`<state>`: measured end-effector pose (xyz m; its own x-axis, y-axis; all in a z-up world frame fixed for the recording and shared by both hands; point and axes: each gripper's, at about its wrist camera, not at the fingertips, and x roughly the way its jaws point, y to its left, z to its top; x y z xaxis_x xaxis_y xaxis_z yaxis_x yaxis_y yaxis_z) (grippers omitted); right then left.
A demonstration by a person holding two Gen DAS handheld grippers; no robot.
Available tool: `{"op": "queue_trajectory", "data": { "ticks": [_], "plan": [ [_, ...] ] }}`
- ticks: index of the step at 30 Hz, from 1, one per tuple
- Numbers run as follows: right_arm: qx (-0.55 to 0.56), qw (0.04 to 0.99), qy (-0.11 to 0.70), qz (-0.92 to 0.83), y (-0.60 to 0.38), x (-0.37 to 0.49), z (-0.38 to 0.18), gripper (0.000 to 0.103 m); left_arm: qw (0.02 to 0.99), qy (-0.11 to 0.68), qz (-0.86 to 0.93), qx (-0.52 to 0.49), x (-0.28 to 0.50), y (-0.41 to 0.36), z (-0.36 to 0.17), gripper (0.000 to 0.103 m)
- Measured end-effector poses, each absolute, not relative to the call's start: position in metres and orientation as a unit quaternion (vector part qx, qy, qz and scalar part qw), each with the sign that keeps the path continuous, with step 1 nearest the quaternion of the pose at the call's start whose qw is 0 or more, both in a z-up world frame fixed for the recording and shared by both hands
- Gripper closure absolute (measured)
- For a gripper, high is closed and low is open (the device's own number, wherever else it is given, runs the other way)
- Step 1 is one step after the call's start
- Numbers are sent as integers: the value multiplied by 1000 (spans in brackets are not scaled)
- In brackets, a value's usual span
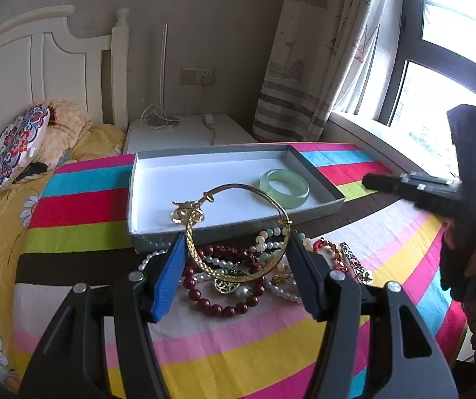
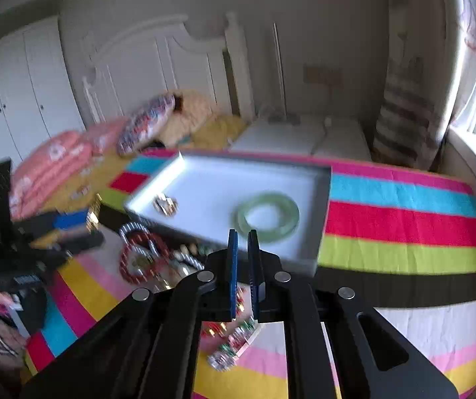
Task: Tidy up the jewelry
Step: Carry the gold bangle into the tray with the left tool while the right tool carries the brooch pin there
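The left hand-held gripper (image 1: 236, 249) pinches the gold bangle (image 1: 238, 232) just short of the box (image 1: 317, 211), its ring standing upright toward the box's near wall, while the right hand-held gripper (image 2: 243, 236), pressed together and empty, hovers beside the box.

Right gripper (image 2: 243, 232): jaws nearly closed, empty, above near edge of white tray (image 2: 204, 179). Inside tray: green jade bangle (image 2: 266, 217), right; gold ornament (image 2: 165, 204), left. Beaded bracelets (image 2: 141, 256) heaped on striped blanket (image 2: 404, 219), near left.
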<state>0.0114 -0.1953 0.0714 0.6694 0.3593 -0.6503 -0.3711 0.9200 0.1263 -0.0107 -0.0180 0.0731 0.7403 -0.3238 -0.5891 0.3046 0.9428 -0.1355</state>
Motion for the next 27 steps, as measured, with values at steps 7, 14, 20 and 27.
{"op": "queue_trajectory", "data": {
  "ticks": [7,14,20,27],
  "plan": [
    [-14,890,409,202,-195,0,36,47,929,332,-164,-10,-14,-21,59,43],
    [-106,875,429,197,-167,-33,1,45,929,332,-165,-18,-16,-18,57,43],
    [-105,889,412,168,-178,-29,4,79,931,324,-167,-8,-18,-21,64,43],
    [-62,911,370,173,-195,-27,43,79,933,320,-166,-1,-9,-20,71,43]
  ]
}}
